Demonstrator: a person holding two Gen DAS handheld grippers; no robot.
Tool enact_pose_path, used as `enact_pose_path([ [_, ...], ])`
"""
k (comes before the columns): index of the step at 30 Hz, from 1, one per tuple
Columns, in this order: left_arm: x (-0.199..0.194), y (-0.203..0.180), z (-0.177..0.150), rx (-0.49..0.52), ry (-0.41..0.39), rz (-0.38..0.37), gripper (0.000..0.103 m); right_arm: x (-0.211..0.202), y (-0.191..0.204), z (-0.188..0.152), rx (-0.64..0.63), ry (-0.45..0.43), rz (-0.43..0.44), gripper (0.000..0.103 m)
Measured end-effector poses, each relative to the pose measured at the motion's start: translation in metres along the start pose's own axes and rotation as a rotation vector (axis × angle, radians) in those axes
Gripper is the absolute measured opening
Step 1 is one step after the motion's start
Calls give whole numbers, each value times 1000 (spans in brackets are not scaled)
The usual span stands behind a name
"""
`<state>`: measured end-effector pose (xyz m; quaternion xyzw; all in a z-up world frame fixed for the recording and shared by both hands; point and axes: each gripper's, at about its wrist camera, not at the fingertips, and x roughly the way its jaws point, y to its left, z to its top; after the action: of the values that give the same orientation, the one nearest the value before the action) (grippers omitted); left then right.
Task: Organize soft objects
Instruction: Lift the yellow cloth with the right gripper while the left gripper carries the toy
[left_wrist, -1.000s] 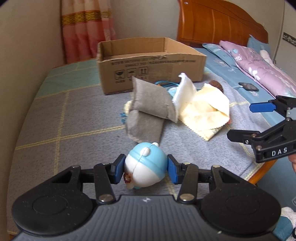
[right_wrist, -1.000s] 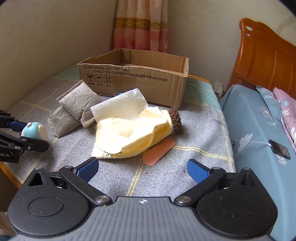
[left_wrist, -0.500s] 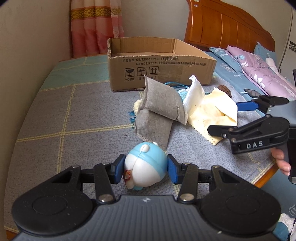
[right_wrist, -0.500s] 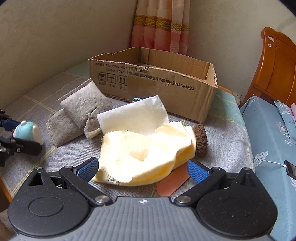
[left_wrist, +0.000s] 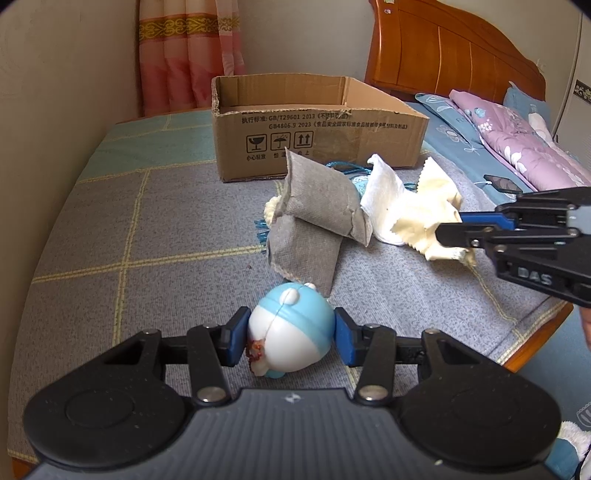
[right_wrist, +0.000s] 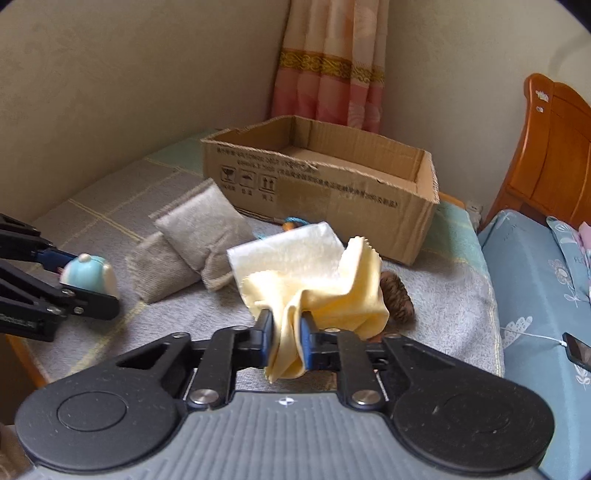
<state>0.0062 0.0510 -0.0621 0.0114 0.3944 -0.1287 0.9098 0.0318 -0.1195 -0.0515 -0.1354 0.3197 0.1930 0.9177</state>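
Since half a second before: right tongs (right_wrist: 287, 332) gone from wide open above the yellow cloth (right_wrist: 325, 284) to pinched tight on a bunched fold of it, cloth pulled up into a peak between the blue pads. Left tongs (left_wrist: 290, 338) unchanged, clamped on either side of the round blue-and-white toy (left_wrist: 291, 328), held just above the grey blanket (left_wrist: 155, 229). Seen from the left wrist, right tongs (left_wrist: 452, 229) reaching in from the right edge, tips at the cloth's near border. White towel (right_wrist: 288, 251) lying partly under the yellow cloth, touching it. Two grey pouches (left_wrist: 317, 221) leaning one on the other just left of the towel, between toy and cardboard box (left_wrist: 314, 125). Box open-topped, standing at the far side of the blanket. Brown spiky ball (right_wrist: 397, 299) lying just behind the lifted cloth.
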Motion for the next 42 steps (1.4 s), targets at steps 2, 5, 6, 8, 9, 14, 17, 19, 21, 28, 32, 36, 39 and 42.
enact_pose_path([
  [2, -1, -1, -1, 3, 0, 1, 47, -9, 3, 0, -9, -11, 42, 16],
  [5, -2, -2, -1, 5, 0, -1, 47, -18, 9, -3, -33, 4, 92, 17],
  [6, -2, -2, -1, 5, 0, 0, 47, -18, 12, -5, -50, 20, 105, 17],
  [8, -2, -1, -1, 4, -1, -1, 47, -19, 16, -10, -69, 27, 84, 24],
  [9, -2, -1, -1, 2, -1, -1, 48, -19, 17, -11, -77, 33, 72, 42],
  [14, -1, -1, -1, 3, -1, -2, 48, -27, 0, -15, -9, -7, 67, 95],
  [17, -1, 0, 0, 4, -1, -3, 48, -17, -13, -14, 45, 12, 78, 103],
  [19, -1, 0, 0, 1, 0, -3, 48, -3, -22, -16, 102, 68, 88, 103],
  [21, -2, 1, 0, -2, 0, -5, 48, 10, -27, -19, 152, 113, 109, 103],
  [28, 0, -1, 0, 7, 3, -3, 48, 19, -7, -17, 137, 132, 202, 103],
  [32, 0, -1, 0, 4, 4, -2, 48, 26, 14, -12, 53, 130, 193, 103],
  [36, 0, 0, -1, 5, 7, -3, 48, 30, 21, -13, -13, 121, 120, 100],
  [39, 0, 0, 0, 4, 11, -7, 48, 30, 13, -12, 17, 120, 93, 96],
  [42, 1, -1, 0, 9, 16, -8, 47, 27, 5, -11, 31, 118, 86, 81],
])
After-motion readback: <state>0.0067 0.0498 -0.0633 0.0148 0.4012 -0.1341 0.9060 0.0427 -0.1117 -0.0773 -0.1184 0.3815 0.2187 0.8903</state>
